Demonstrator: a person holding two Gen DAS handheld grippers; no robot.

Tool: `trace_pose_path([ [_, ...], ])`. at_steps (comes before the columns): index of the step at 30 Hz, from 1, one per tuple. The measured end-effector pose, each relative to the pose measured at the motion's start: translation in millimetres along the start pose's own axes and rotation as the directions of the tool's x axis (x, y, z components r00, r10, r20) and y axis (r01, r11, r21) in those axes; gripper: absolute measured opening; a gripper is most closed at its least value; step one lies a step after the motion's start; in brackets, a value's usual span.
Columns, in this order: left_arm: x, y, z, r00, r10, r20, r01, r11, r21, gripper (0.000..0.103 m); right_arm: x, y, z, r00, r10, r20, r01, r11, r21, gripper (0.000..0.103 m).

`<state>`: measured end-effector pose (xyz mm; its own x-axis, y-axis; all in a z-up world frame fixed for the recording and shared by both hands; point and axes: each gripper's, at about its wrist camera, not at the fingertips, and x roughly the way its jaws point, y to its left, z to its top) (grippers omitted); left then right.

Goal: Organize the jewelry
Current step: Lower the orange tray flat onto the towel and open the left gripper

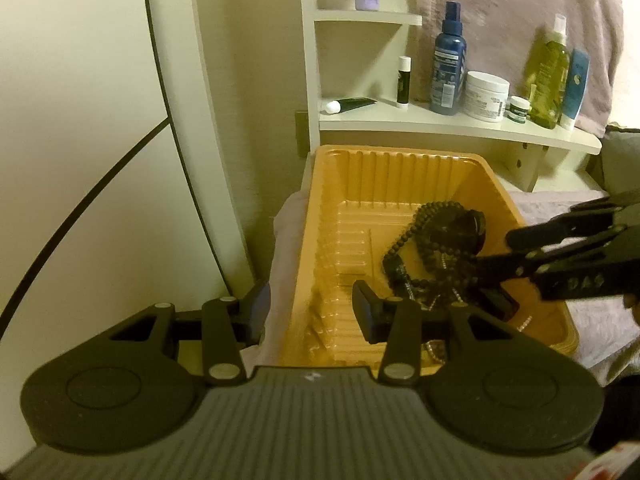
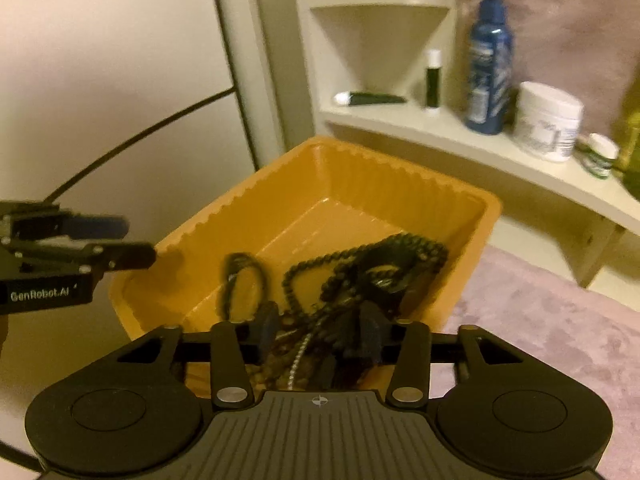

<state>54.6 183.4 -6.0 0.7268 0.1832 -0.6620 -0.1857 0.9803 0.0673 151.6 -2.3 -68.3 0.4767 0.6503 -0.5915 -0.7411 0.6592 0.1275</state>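
The left gripper straddles the near left wall of the orange tray, jaws apart, one finger outside the rim and one inside. The right gripper reaches into the tray's near right corner, jaws apart around a tangle of black bead necklaces and a silver chain, not visibly clamped on them. The jewelry lies heaped along the tray's right side. "GenRobot.AI" reads on the left gripper's side; the blue spray bottle's label is illegible.
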Motion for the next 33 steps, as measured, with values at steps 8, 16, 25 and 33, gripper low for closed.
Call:
trace_pose_path([
  [8, -7.4, -8.8, -3.6, 1.0, -0.003, 0.015, 0.004, 1.0, -0.012, 0.051, -34.2, -19.4, -14.5, 0.998, -0.06, 0.023, 0.057, 0.99, 0.128, 0.063],
  [16, -23.2, -26.3, -9.3, 0.999, -0.026, 0.029, 0.027, 0.999, -0.026, 0.089, -76.5, -40.8, -38.7, 0.993, -0.118, 0.011, 0.108, 0.945, 0.31, 0.077],
  [25, -46.4, -40.5, -20.4, 0.999, -0.041, 0.023, 0.042, 0.998, -0.043, 0.102, -125.1, -50.6, -62.7, 0.983, -0.18, -0.026, 0.175, 0.899, 0.4, 0.082],
  [33, -73.2, -57.7, -34.1, 0.997, -0.071, -0.032, 0.069, 0.996, -0.06, 0.103, -154.6, -41.0, -82.0, 0.976, -0.209, -0.067, 0.218, 0.892, 0.395, 0.083],
])
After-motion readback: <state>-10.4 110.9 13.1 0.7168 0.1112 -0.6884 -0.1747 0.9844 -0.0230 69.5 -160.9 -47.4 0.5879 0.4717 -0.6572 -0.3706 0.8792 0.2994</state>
